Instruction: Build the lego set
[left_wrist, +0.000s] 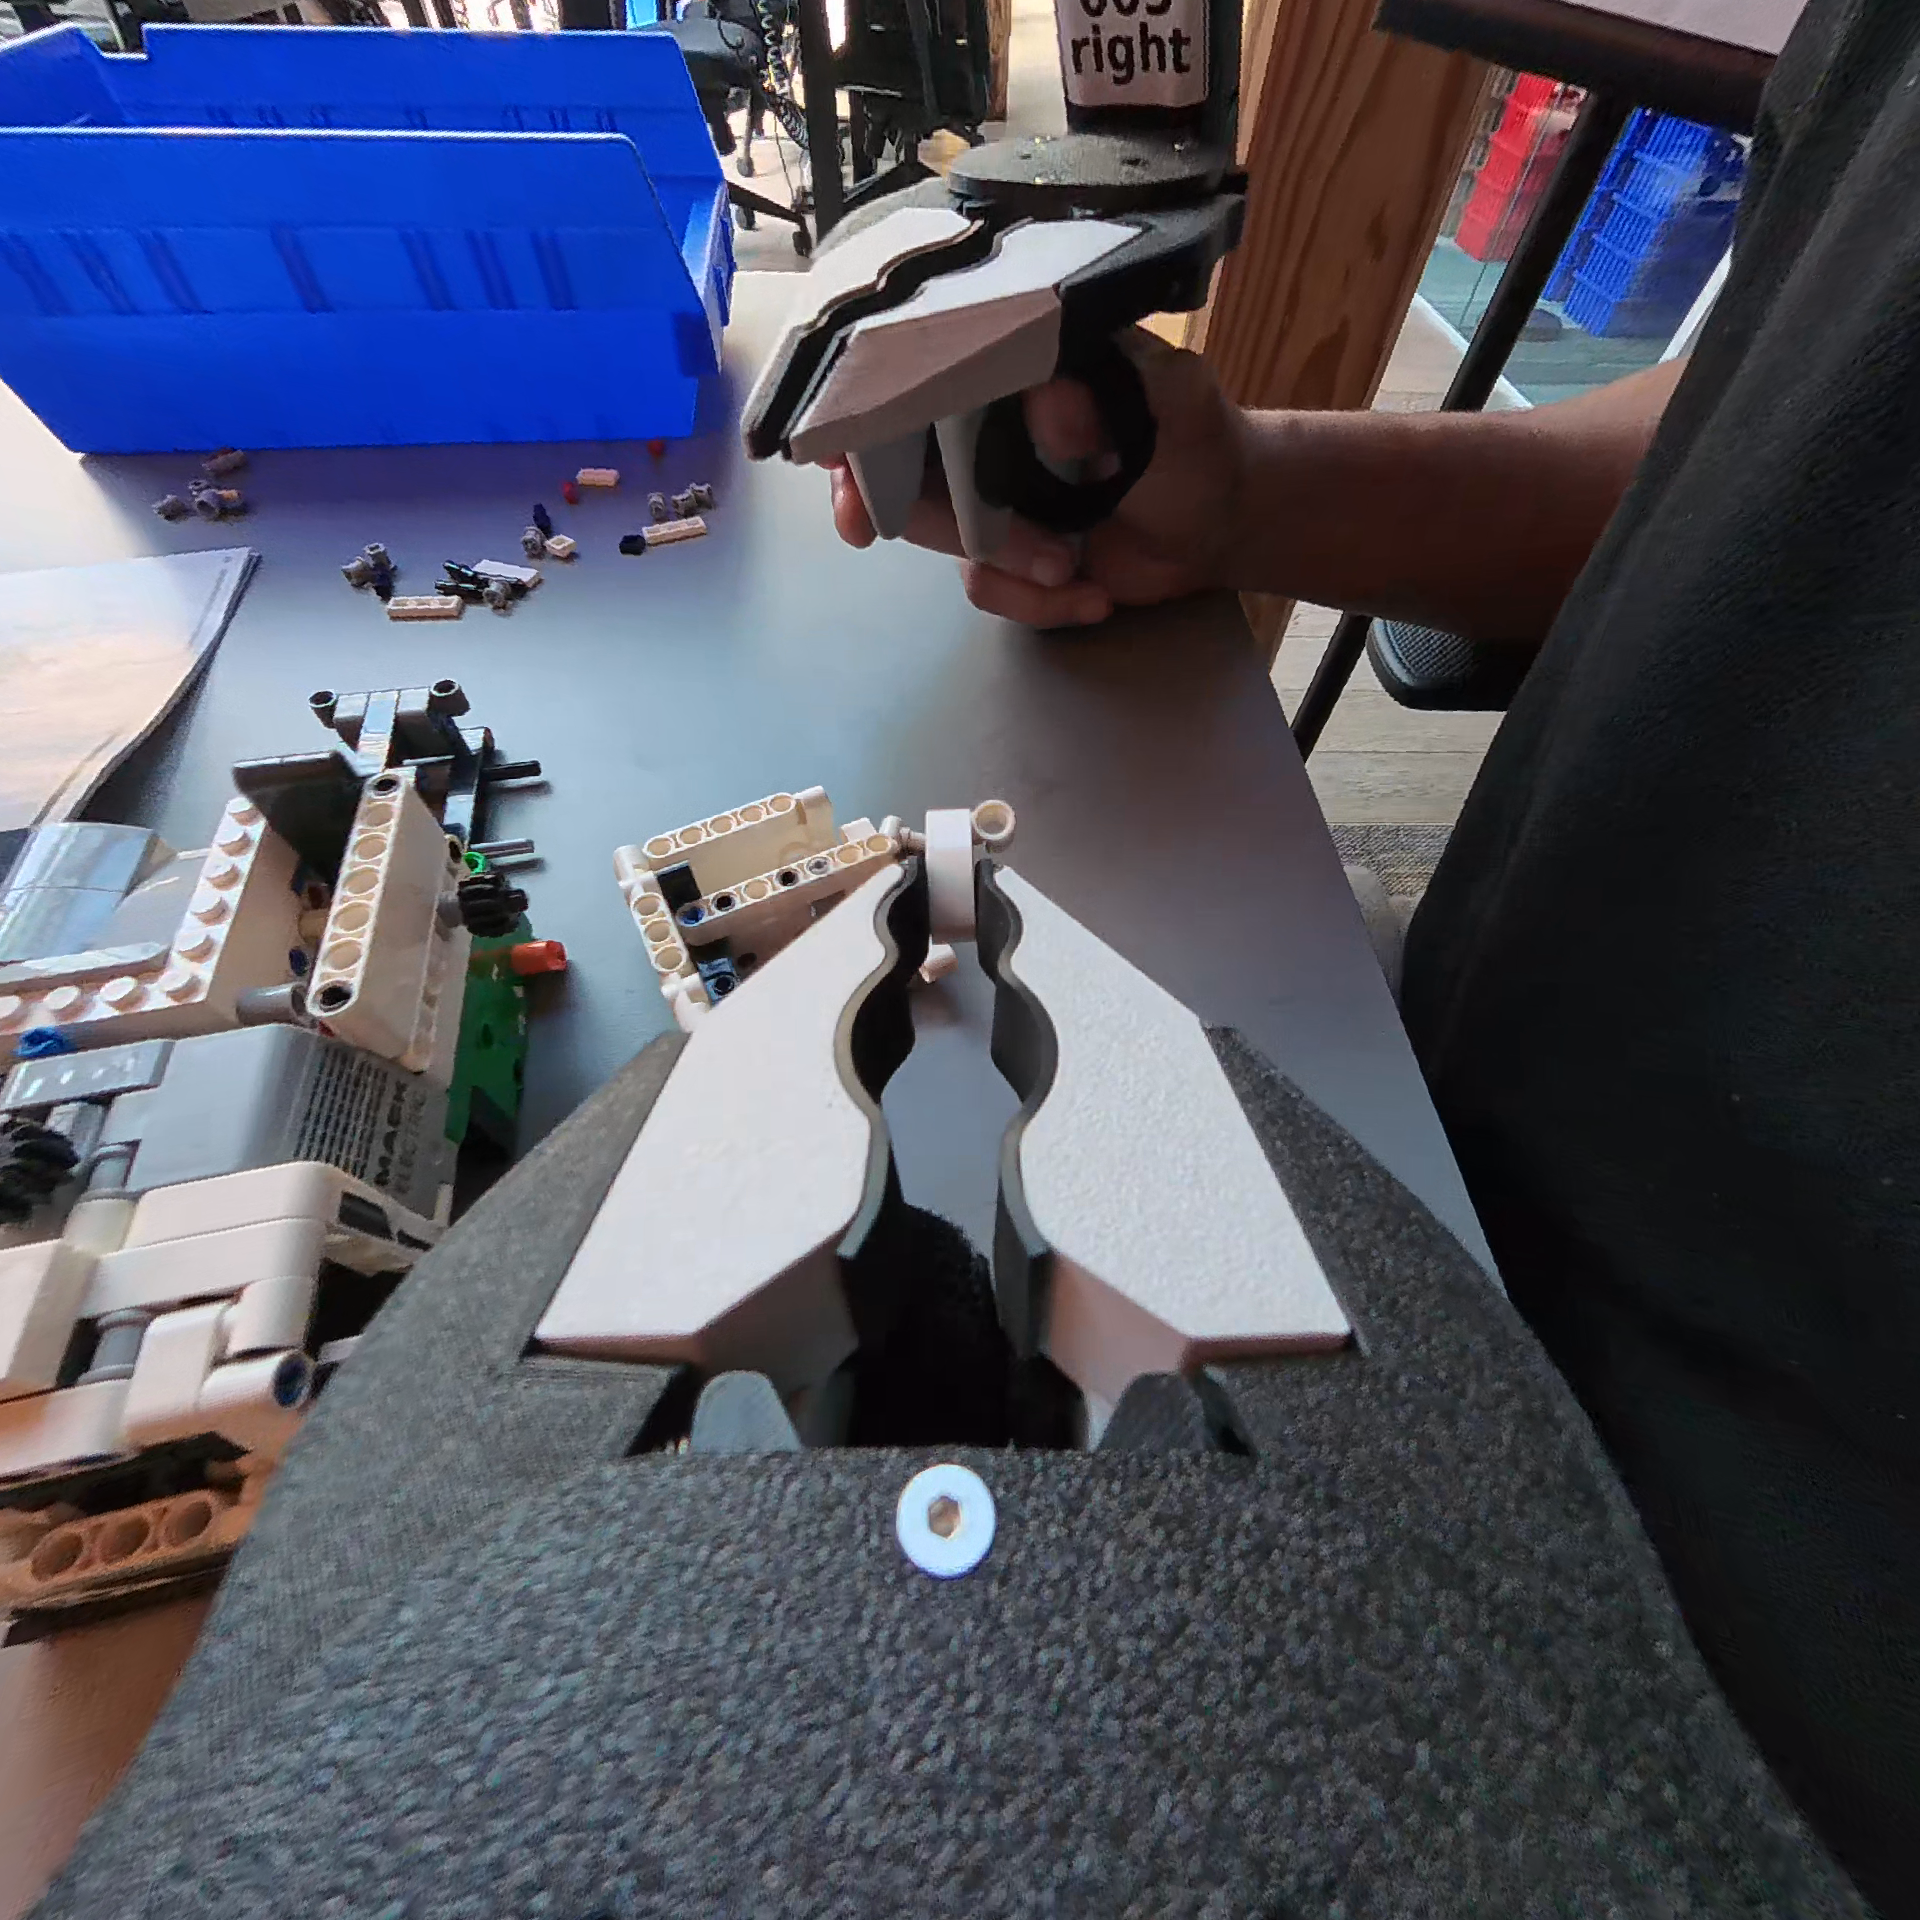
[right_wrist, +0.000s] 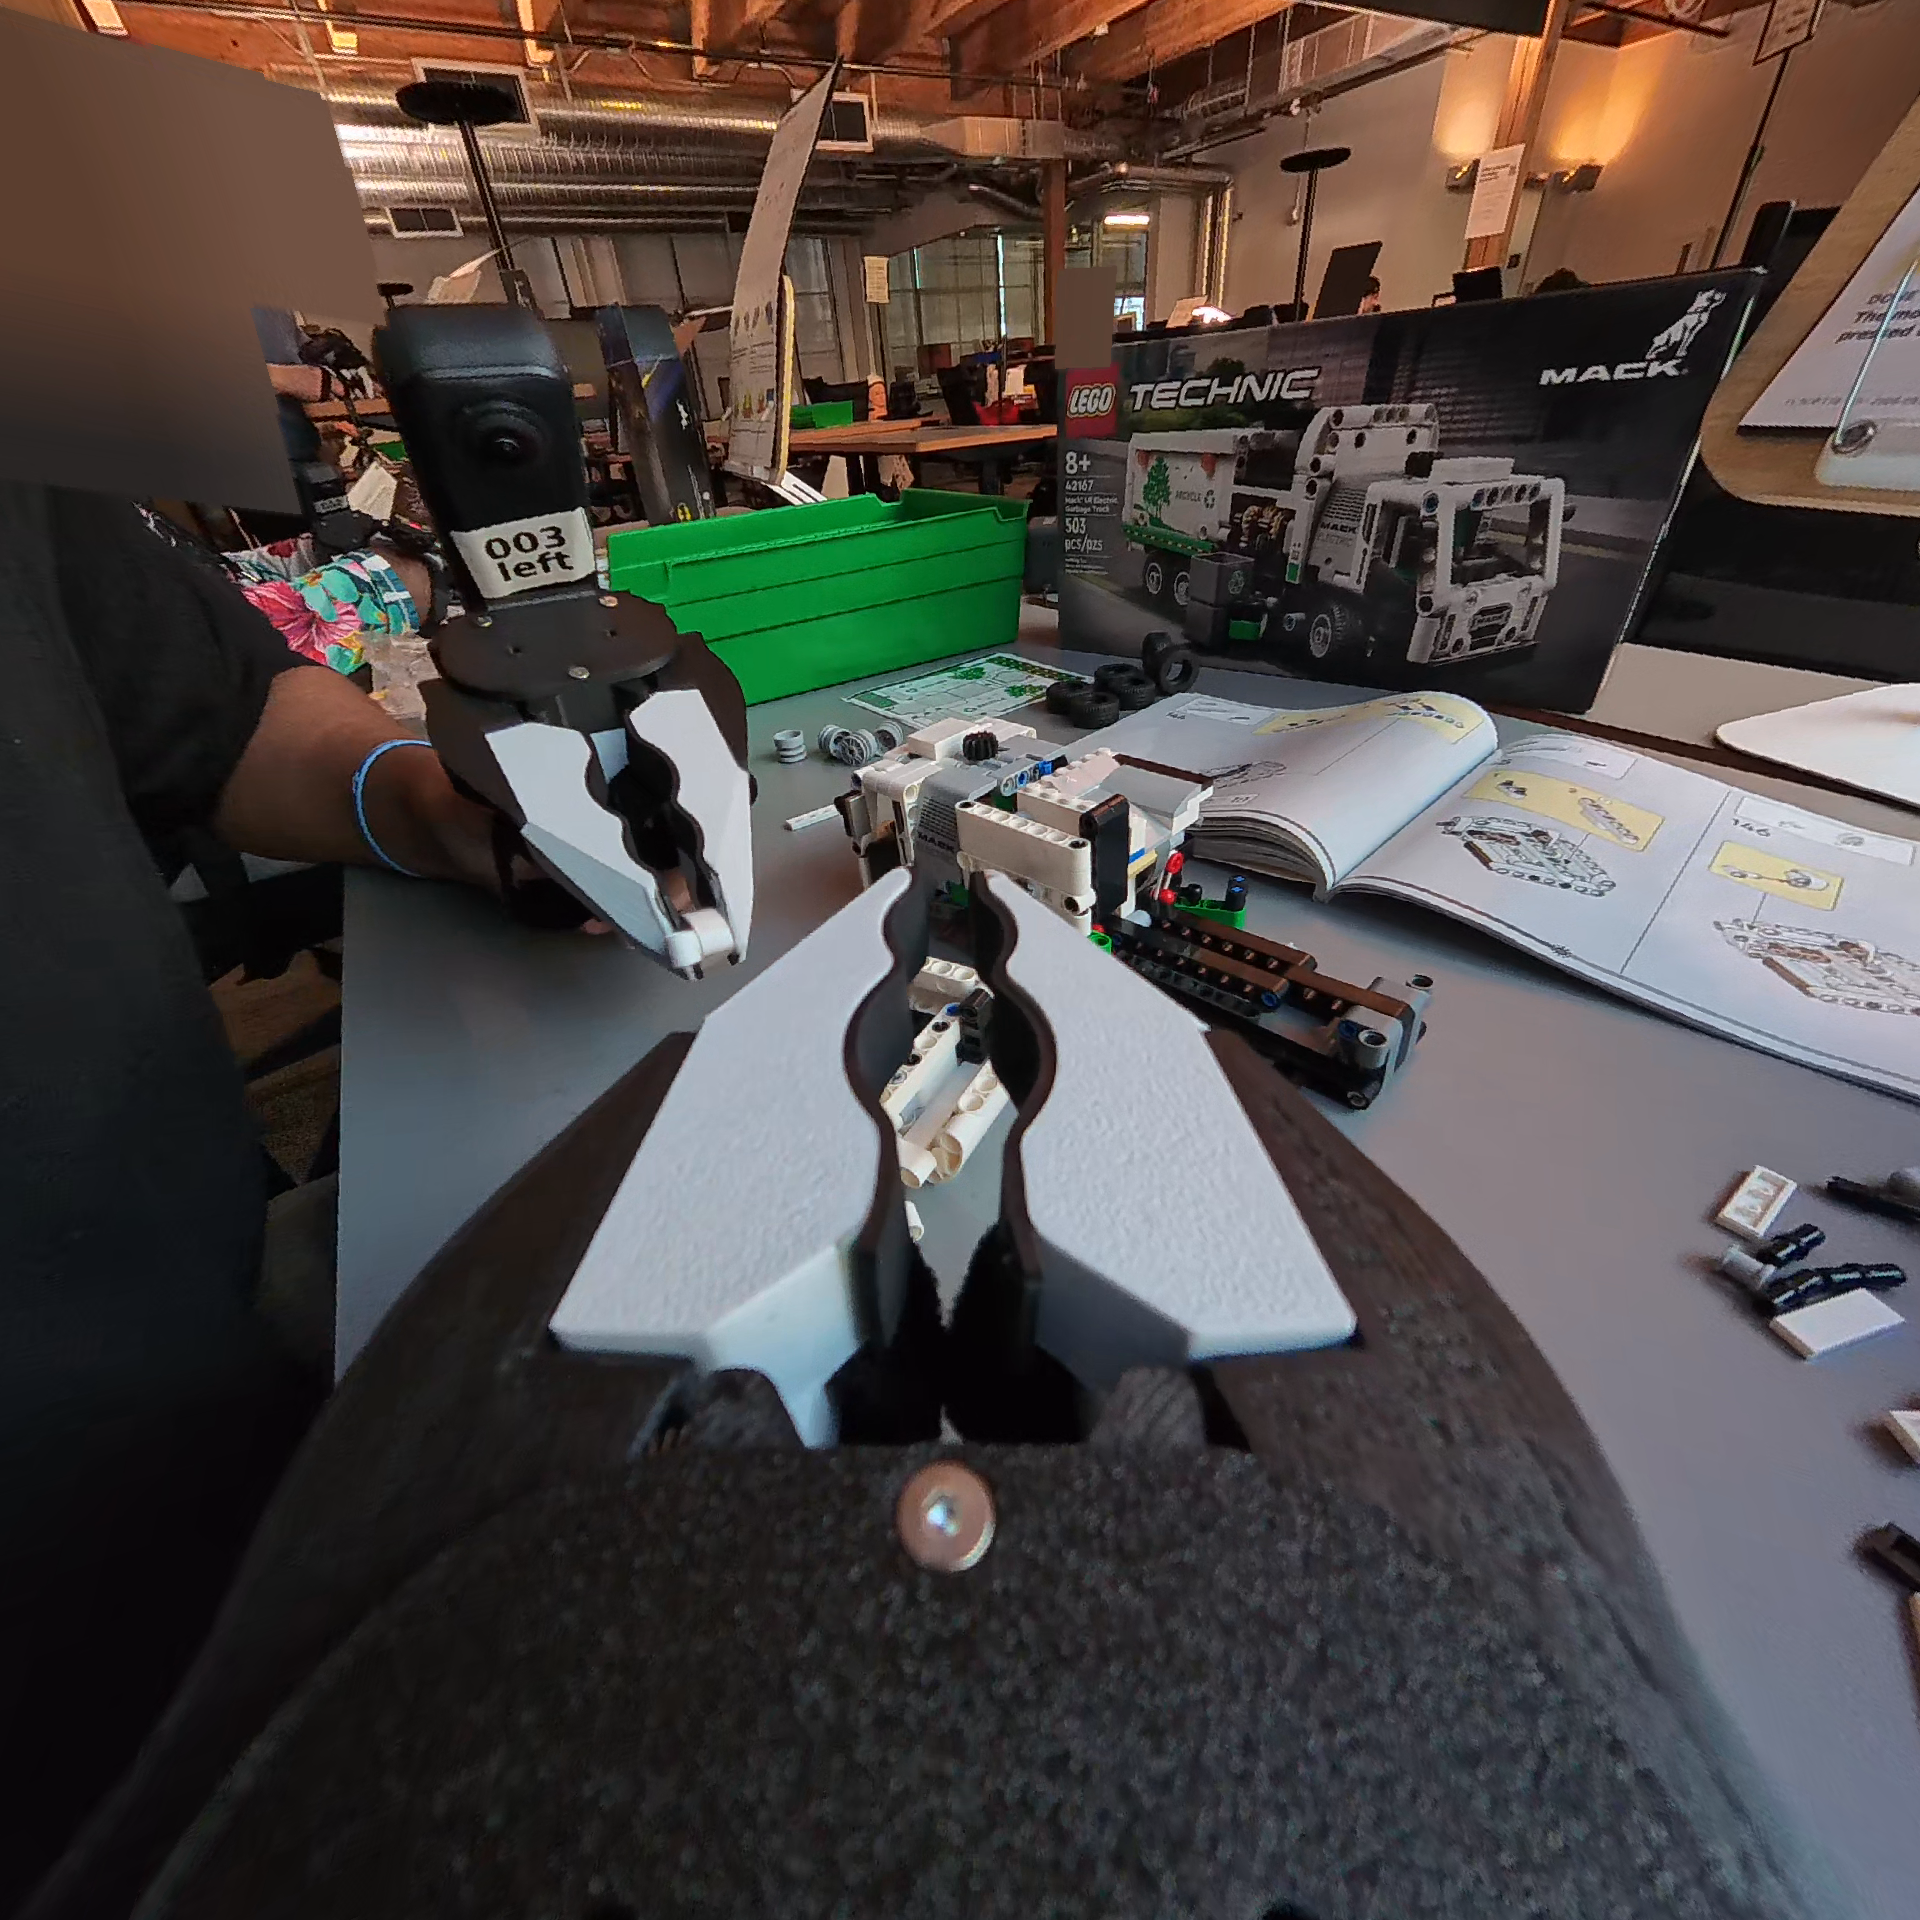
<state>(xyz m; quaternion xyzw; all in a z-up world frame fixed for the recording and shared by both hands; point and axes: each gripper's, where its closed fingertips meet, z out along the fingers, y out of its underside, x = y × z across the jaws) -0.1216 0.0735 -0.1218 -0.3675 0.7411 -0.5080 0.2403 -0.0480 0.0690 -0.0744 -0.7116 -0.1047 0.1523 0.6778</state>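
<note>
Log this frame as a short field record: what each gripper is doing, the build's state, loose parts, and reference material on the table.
left gripper: jaws shut on a small white Lego piece, held above the table
right gripper: jaws nearly closed, empty, raised above the table
small white sub-assembly: lying on the grey table, just beyond the left gripper's tips
truck chassis: partly built
loose parts: scattered near blue bin
instruction booklet: open

Left gripper (left_wrist: 951, 883) jaws pinch closed; right gripper (right_wrist: 948, 894) jaws nearly together, raised.
</note>
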